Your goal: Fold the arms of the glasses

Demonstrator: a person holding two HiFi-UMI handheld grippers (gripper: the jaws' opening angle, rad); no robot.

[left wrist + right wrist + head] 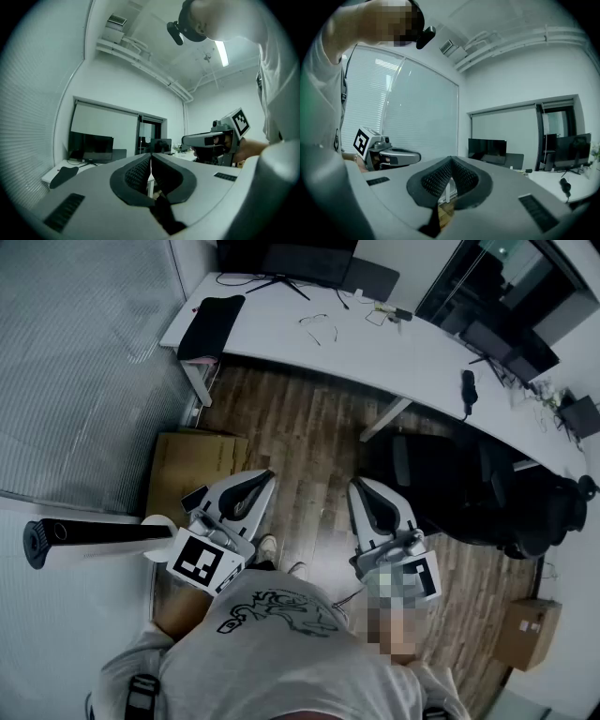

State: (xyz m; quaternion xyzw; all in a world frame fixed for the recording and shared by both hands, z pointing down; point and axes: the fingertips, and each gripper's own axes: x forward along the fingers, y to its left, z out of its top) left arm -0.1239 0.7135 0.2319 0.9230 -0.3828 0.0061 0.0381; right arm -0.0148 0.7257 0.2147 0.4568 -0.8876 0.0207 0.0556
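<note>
While the left gripper's [151, 158] two jaws meet tip to tip with nothing between them, the right gripper's [450, 160] two jaws are likewise pressed together and empty. Both grippers are held side by side, roughly level, above the wooden floor [309, 427], well apart from the one pair of glasses [317, 324] lying on the long white desk [422, 362]. Two cardboard boxes stand on the floor: one [192, 465] at left, one [528, 632] at right.

head view: overhead, steep down, worktop [375, 343] far.
gripper views: level, fwd along jaws.
shared: worktop, monitor [286, 259].
</note>
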